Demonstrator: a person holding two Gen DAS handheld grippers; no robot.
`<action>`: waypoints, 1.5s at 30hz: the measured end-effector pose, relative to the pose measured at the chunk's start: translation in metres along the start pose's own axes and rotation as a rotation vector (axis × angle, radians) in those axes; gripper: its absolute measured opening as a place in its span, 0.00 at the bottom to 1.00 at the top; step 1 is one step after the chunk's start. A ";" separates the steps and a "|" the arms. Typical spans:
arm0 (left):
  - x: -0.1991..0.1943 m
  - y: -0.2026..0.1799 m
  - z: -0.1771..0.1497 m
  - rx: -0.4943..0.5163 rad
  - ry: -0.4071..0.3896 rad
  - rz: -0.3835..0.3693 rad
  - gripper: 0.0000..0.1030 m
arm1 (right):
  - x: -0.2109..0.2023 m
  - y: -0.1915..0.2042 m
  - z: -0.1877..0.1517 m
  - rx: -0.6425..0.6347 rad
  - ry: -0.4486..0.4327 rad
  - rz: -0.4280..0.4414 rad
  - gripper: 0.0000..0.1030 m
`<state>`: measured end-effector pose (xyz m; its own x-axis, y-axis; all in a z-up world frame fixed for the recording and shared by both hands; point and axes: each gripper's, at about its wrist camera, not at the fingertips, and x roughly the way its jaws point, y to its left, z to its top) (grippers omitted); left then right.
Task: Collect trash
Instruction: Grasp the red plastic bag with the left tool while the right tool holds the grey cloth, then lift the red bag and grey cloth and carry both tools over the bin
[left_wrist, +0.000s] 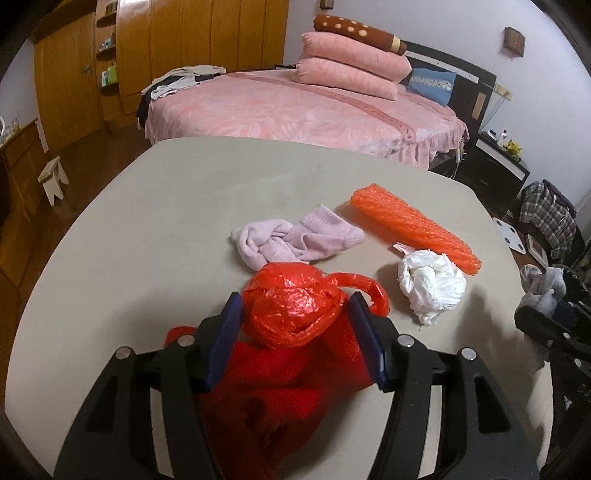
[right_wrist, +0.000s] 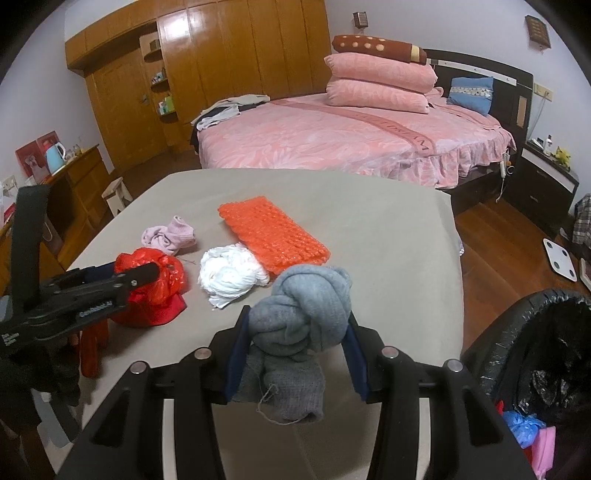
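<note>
A crumpled red plastic bag (left_wrist: 291, 306) lies on a red cloth (left_wrist: 277, 391) on the beige table (left_wrist: 166, 229). My left gripper (left_wrist: 295, 317) is open, its blue pads flanking the bag with a slim gap on the right side. Beyond the bag are a pink sock (left_wrist: 299, 236), an orange bubble-wrap sheet (left_wrist: 413, 229) and a white crumpled bag (left_wrist: 430, 284). My right gripper (right_wrist: 297, 321) is shut on a knotted grey sock (right_wrist: 303, 306), held just above the table's near right part. In the right wrist view the left gripper (right_wrist: 133, 275) reaches in over the red bag (right_wrist: 166, 273).
A bin with a black liner (right_wrist: 535, 325) stands at the table's right front corner, with blue and pink items inside. A pink bed (right_wrist: 351, 136) lies beyond the table. A white stool (right_wrist: 118, 195) and a red stool (right_wrist: 92, 350) stand to the left, and a white scale (right_wrist: 561, 262) lies on the floor.
</note>
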<state>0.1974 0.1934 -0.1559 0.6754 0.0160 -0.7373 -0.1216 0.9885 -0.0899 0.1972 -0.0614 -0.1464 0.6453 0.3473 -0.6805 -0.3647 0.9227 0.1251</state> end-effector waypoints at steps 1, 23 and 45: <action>-0.001 -0.001 0.000 0.003 -0.004 -0.002 0.49 | 0.000 0.000 0.000 0.000 0.000 0.000 0.45; -0.023 -0.016 -0.006 0.012 -0.015 -0.042 0.44 | -0.014 -0.001 0.001 0.003 -0.026 0.006 0.45; -0.054 -0.032 -0.002 0.058 -0.107 -0.021 0.19 | -0.037 -0.005 0.004 0.017 -0.069 0.022 0.45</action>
<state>0.1635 0.1610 -0.1147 0.7517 0.0086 -0.6595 -0.0665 0.9958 -0.0628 0.1777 -0.0787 -0.1189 0.6823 0.3778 -0.6259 -0.3685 0.9171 0.1518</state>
